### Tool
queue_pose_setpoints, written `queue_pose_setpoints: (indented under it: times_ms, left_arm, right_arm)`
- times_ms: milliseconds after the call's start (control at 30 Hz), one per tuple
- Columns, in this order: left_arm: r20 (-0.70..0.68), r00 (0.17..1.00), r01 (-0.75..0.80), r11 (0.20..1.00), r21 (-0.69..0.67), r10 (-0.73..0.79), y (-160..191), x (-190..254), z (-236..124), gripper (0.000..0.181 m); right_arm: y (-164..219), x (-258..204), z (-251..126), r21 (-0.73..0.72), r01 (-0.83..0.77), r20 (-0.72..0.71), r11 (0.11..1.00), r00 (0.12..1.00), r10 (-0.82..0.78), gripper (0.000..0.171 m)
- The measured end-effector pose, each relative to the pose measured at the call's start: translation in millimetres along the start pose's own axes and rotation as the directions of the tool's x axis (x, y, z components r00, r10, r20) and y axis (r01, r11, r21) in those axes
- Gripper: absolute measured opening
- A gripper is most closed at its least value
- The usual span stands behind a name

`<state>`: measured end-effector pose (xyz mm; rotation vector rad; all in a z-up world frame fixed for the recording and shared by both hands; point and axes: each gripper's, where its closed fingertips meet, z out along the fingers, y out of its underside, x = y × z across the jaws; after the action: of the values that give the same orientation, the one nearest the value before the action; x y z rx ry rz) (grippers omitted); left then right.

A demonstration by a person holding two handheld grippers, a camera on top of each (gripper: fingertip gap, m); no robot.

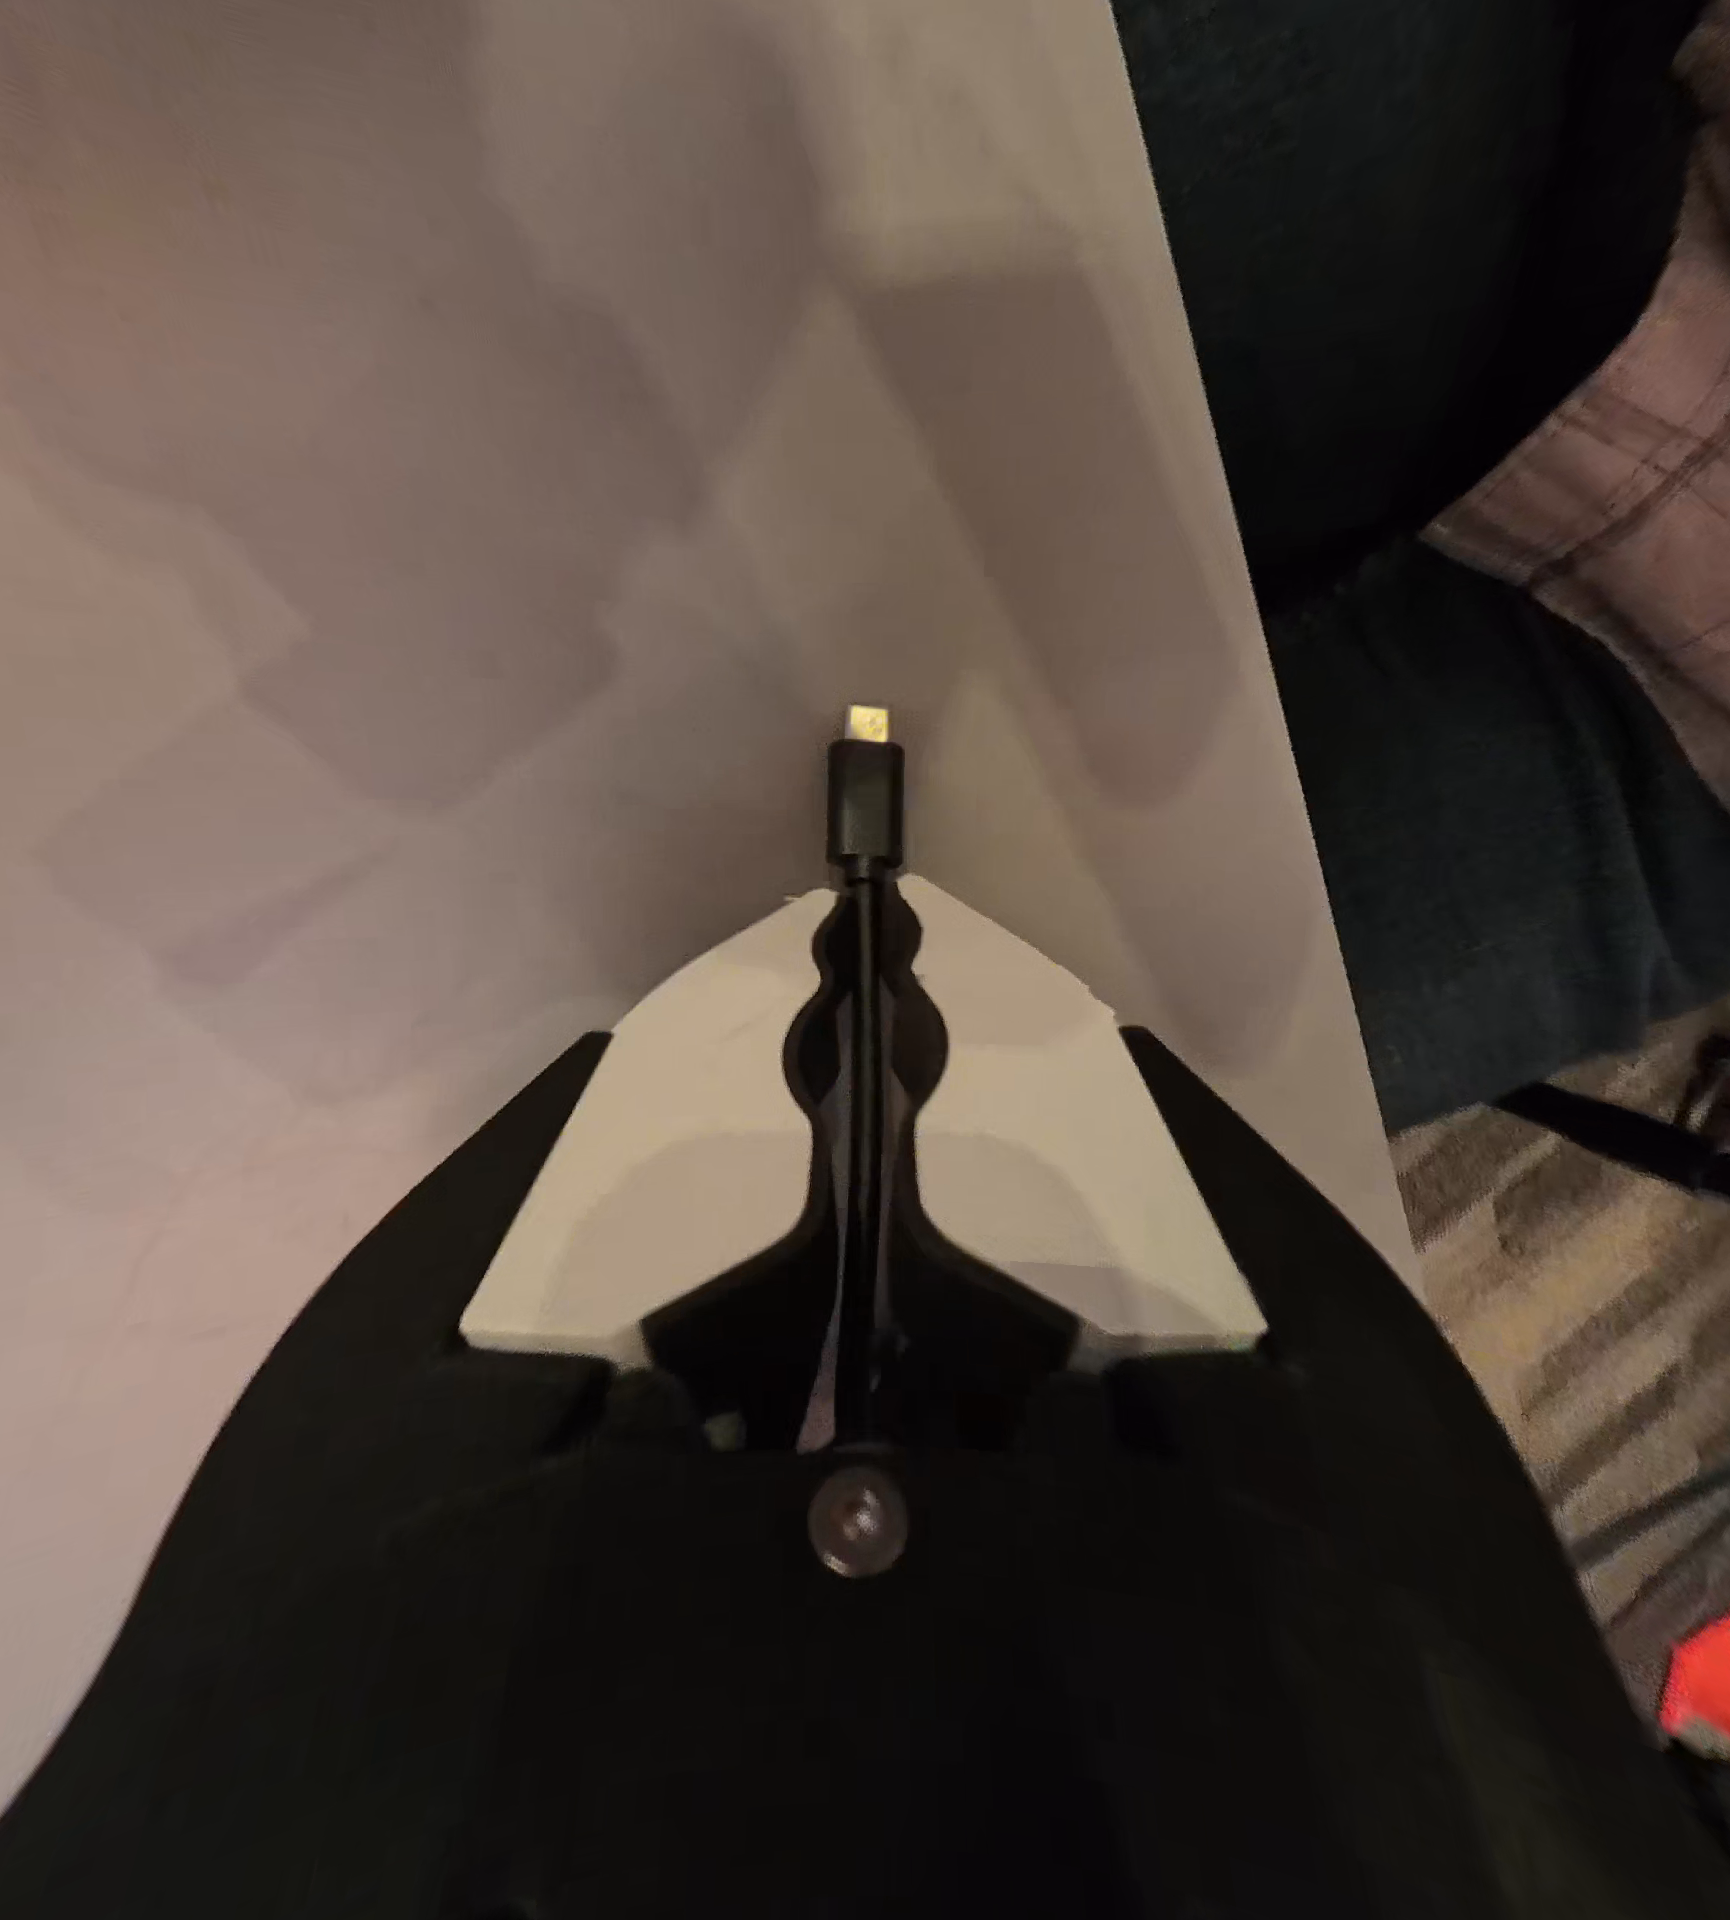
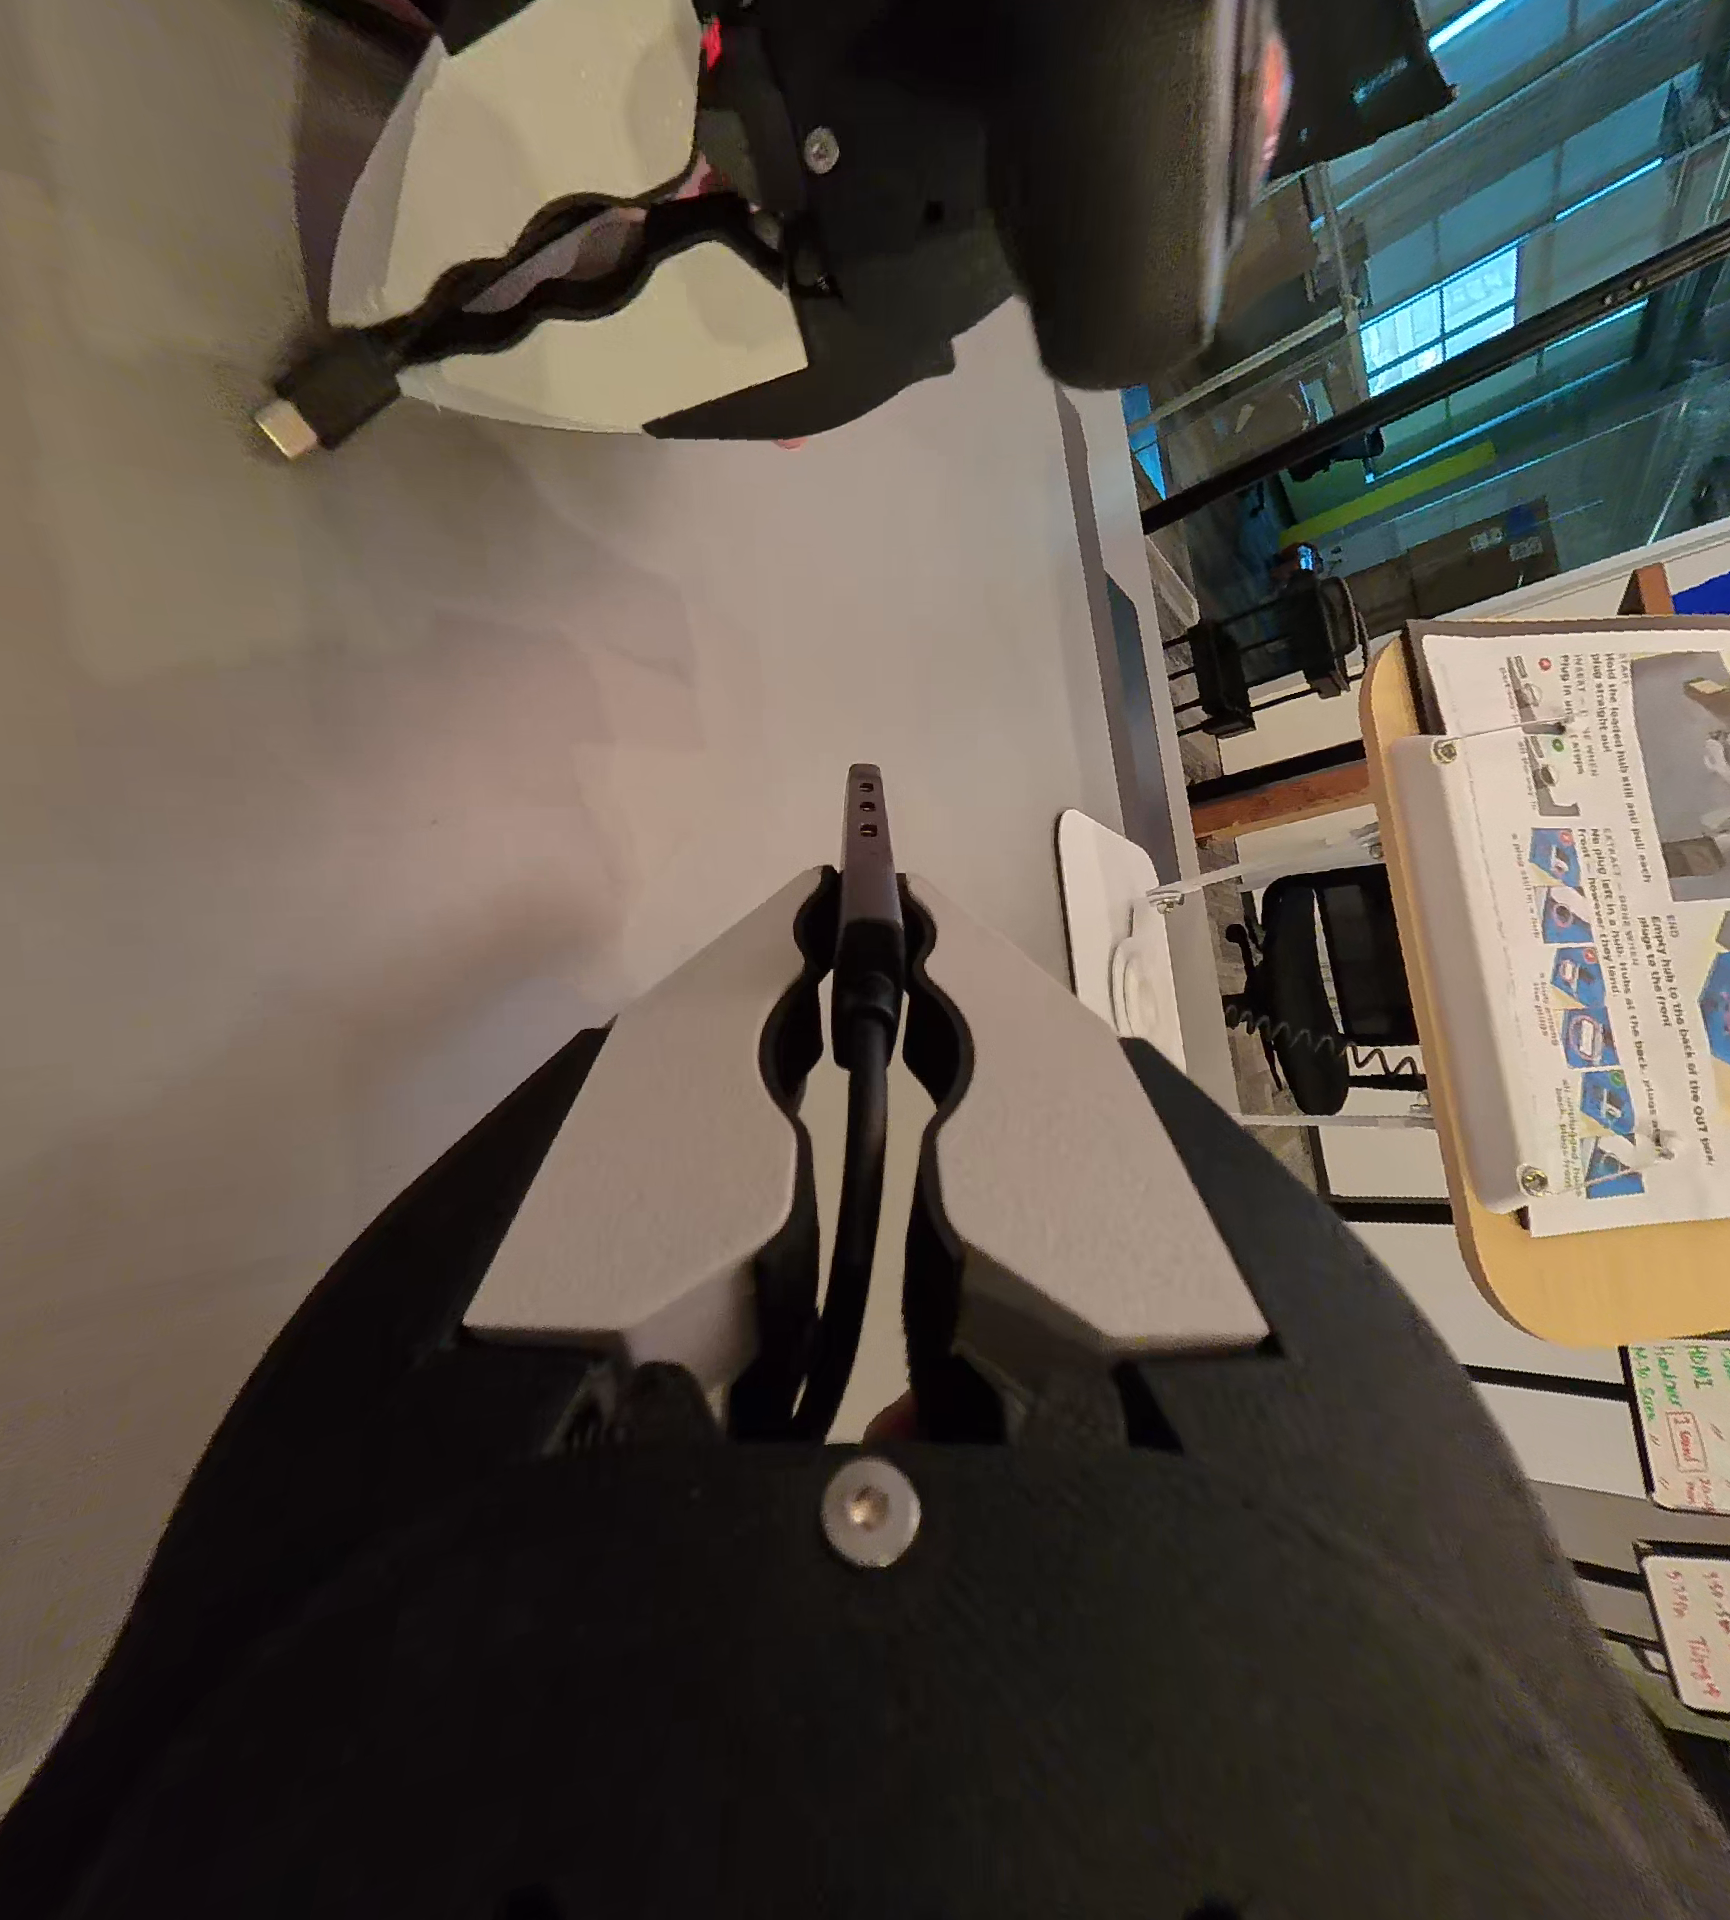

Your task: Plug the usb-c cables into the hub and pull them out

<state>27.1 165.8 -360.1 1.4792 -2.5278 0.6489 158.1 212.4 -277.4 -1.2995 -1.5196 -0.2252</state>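
Your left gripper (image 1: 866, 899) clamps a black USB-C cable (image 1: 866, 800), metal tip exposed; your right gripper (image 2: 866, 883) pinches the slim grey hub (image 2: 869, 842), ports visible only there.

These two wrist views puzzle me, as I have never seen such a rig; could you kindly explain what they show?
A person holds one two-finger tool in each hand, and each carries a camera looking along its fingers. The left wrist view shows the left tool shut on a black USB-C cable, plug forward, above a pale table. The right wrist view shows the right tool shut on a slim grey hub with small ports on its edge. The left tool also shows farther off there, top left. Plug and hub are apart.
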Motion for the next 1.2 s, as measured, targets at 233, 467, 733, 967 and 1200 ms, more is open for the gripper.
queue_pose_setpoints:
  times_ms: [233, 467, 733, 967, 1200]
  left_arm:
    - [0.202, 0.969, 0.103, 0.978, 0.184, -0.14, -9.1, -26.4, -29.5, 0.003]
    - [0.367, 0.875, 0.176, 0.913, 0.368, -0.317, -17.3, -52.6, -65.8, 0.003]
    - [0.433, 0.767, 0.23, 0.834, 0.502, -0.472, -28.7, -75.0, -90.8, 0.004]
    - [0.372, 0.761, 0.256, 0.772, 0.581, -0.532, -50.0, -82.1, -99.0, 0.004]
    - [0.328, 0.748, 0.299, 0.734, 0.61, -0.577, -62.4, -87.9, -99.3, 0.004]
  right_arm:
    - [5.6, 4.5, -0.4, -0.019, -0.036, -0.032, 0.999, 0.999, 0.035, 0.006]
    - [16.3, 19.5, 4.3, -0.084, -0.044, -0.128, 0.996, 0.991, 0.033, 0.006]
    - [25.7, 32.1, 16.5, -0.18, 0.013, -0.199, 0.984, 0.979, -0.049, 0.006]
    - [30.4, 38.0, 26.7, -0.232, 0.071, -0.24, 0.97, 0.962, -0.127, 0.006]
    - [31.4, 38.5, 31.5, -0.252, 0.118, -0.264, 0.961, 0.947, -0.185, 0.006]
